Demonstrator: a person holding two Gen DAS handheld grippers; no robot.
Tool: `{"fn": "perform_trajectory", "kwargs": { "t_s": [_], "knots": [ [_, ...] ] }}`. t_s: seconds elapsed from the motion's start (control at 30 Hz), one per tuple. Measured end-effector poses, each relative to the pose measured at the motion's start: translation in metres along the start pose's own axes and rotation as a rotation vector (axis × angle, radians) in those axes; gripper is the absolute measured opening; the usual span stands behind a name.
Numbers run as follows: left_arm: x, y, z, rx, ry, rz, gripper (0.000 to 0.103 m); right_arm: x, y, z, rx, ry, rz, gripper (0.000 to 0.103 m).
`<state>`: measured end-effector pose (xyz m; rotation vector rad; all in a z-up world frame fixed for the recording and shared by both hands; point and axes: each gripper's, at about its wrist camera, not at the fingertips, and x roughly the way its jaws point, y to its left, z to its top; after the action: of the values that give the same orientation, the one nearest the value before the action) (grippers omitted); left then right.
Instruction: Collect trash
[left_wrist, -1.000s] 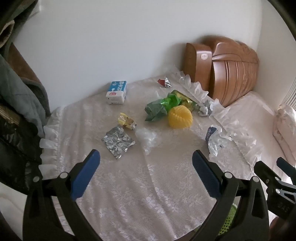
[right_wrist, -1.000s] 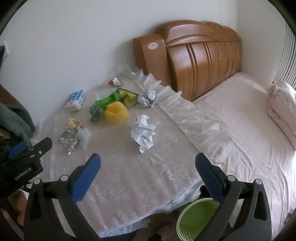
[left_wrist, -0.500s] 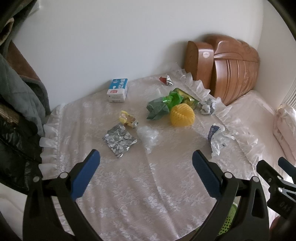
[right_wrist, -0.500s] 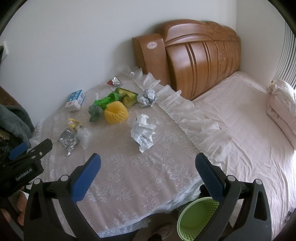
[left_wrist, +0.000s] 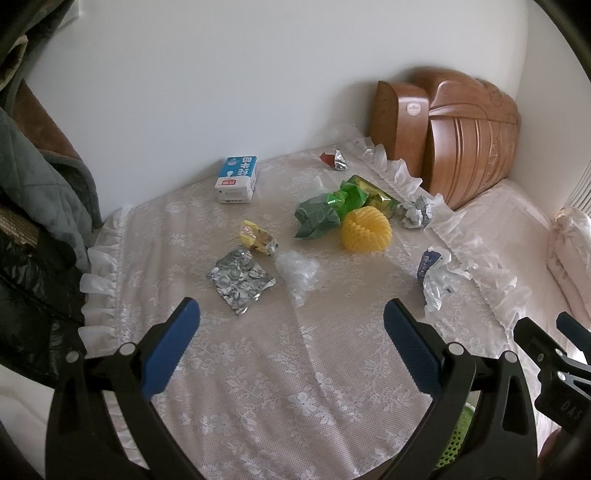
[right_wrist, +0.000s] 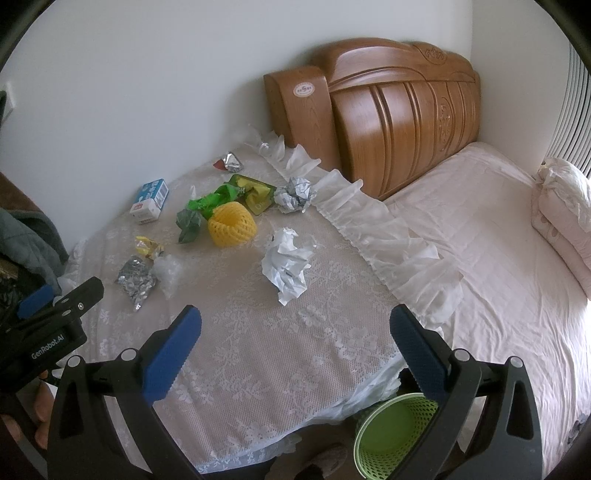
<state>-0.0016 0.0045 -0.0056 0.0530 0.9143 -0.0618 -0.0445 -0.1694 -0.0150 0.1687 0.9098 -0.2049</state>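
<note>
Trash lies scattered on a lace-covered table (left_wrist: 280, 369): a blue-white milk carton (left_wrist: 237, 178), a yellow wrapper (left_wrist: 257, 238), a silver foil packet (left_wrist: 239, 277), clear plastic (left_wrist: 297, 269), green wrappers (left_wrist: 325, 212), a yellow foam net (left_wrist: 365, 229), crumpled white paper (right_wrist: 288, 260), a grey paper ball (right_wrist: 294, 194) and a red-silver wrapper (left_wrist: 334, 159). A green mesh bin (right_wrist: 391, 432) stands on the floor below the table's near edge. My left gripper (left_wrist: 291, 334) and right gripper (right_wrist: 295, 338) are both open over the table's near part, holding nothing.
A bed (right_wrist: 498, 240) with a wooden headboard (right_wrist: 399, 129) stands right of the table, with folded bedding (right_wrist: 565, 206) at its far side. Dark clothing (left_wrist: 33, 229) hangs at the left. A white wall lies behind the table.
Both views have shifted only slightly; the trash sits a little lower in the left wrist view. Both grippers stay open and nothing was picked up.
</note>
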Motion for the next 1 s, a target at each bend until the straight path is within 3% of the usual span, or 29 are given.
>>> {"fn": "perform_trajectory", "kwargs": {
  "t_s": [1.0],
  "knots": [
    [0.0047,0.0,0.0016,0.0,0.006,0.0,0.095,0.0031,-0.0026,0.0028,0.004,0.013,0.008,0.101]
  ]
}}
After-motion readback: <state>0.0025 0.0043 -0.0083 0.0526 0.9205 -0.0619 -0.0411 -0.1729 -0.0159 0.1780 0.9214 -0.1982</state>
